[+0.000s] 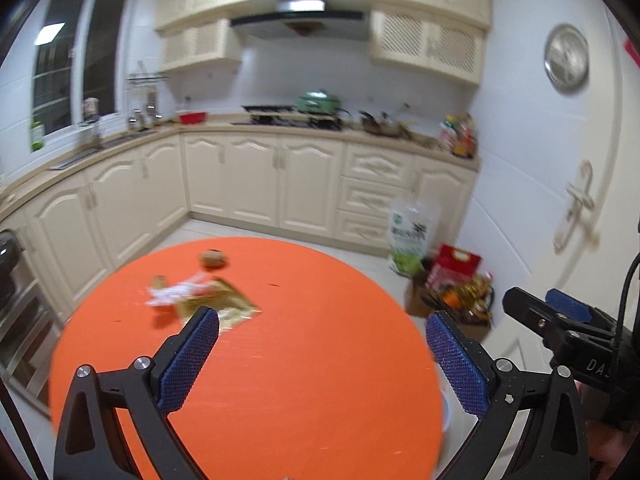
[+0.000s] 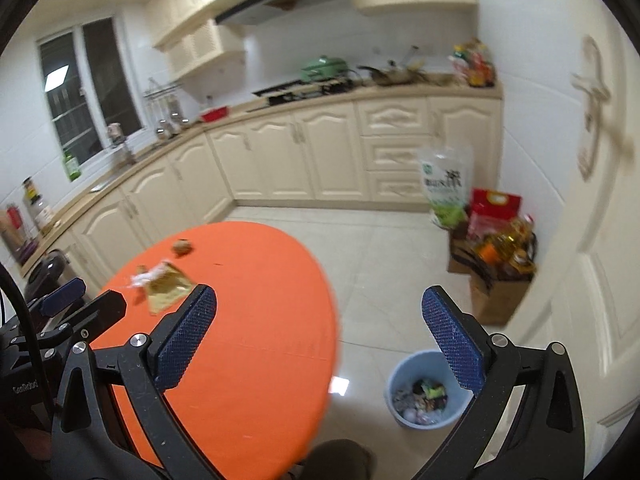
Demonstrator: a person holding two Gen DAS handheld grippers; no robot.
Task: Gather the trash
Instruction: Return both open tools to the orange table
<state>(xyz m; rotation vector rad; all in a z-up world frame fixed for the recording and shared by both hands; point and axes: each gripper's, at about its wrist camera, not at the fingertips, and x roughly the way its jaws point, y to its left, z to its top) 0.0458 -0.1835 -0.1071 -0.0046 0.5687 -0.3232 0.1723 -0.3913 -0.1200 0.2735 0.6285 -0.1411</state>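
While wide (both grippers [image 1: 322,330]): trash [image 1: 200,298].

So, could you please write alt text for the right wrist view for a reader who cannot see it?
The right gripper, jaws wide open and empty, hangs over the edge of a round orange table in a cream kitchen. A gold wrapper, white scraps and a brown lump lie at its far side; a blue bin holding trash stands on the floor.

Both wrist views look down across the orange table [image 1: 280,360] toward the kitchen cabinets [image 2: 320,152].
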